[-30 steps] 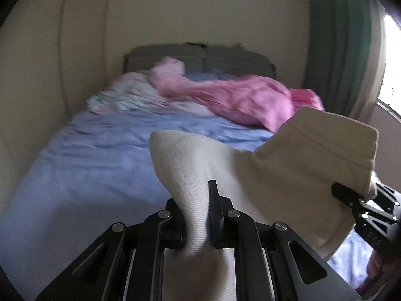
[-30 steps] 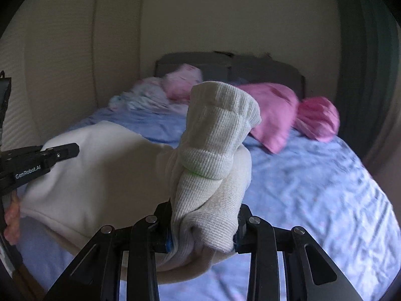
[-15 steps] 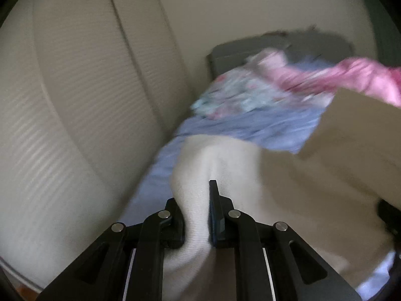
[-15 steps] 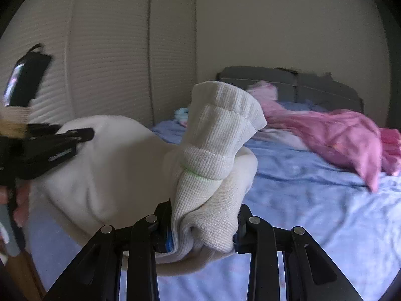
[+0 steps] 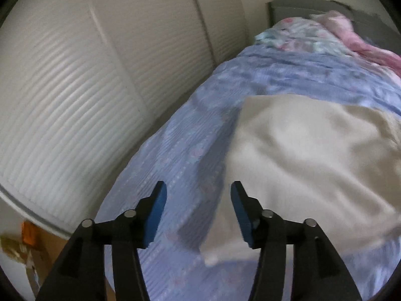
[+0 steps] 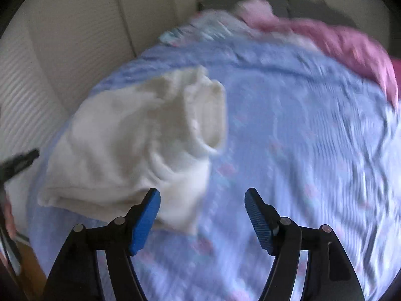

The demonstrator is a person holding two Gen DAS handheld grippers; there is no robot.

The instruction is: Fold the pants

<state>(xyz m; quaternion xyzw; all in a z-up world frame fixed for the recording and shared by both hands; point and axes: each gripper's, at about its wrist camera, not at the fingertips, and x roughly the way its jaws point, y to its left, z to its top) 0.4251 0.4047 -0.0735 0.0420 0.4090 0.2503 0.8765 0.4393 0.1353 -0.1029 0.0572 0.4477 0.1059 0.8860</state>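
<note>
The cream pants lie folded in a bundle on the blue bed sheet, near the bed's left side. In the right wrist view the pants show their ribbed cuffs at the far end. My left gripper hangs above the sheet just left of the bundle's near corner, its jaws opening with nothing between them. My right gripper is over the sheet by the bundle's near right corner, jaws also opening and empty. The left gripper's tip pokes in at that view's left edge.
A pink blanket and a floral cloth are heaped by the grey headboard. White slatted wardrobe doors run along the bed's left side. A cardboard box sits on the floor at the lower left.
Both grippers carried the pants leftward and down, then let go. The pants now rest on the sheet, and both pairs of jaws stand apart and empty.
</note>
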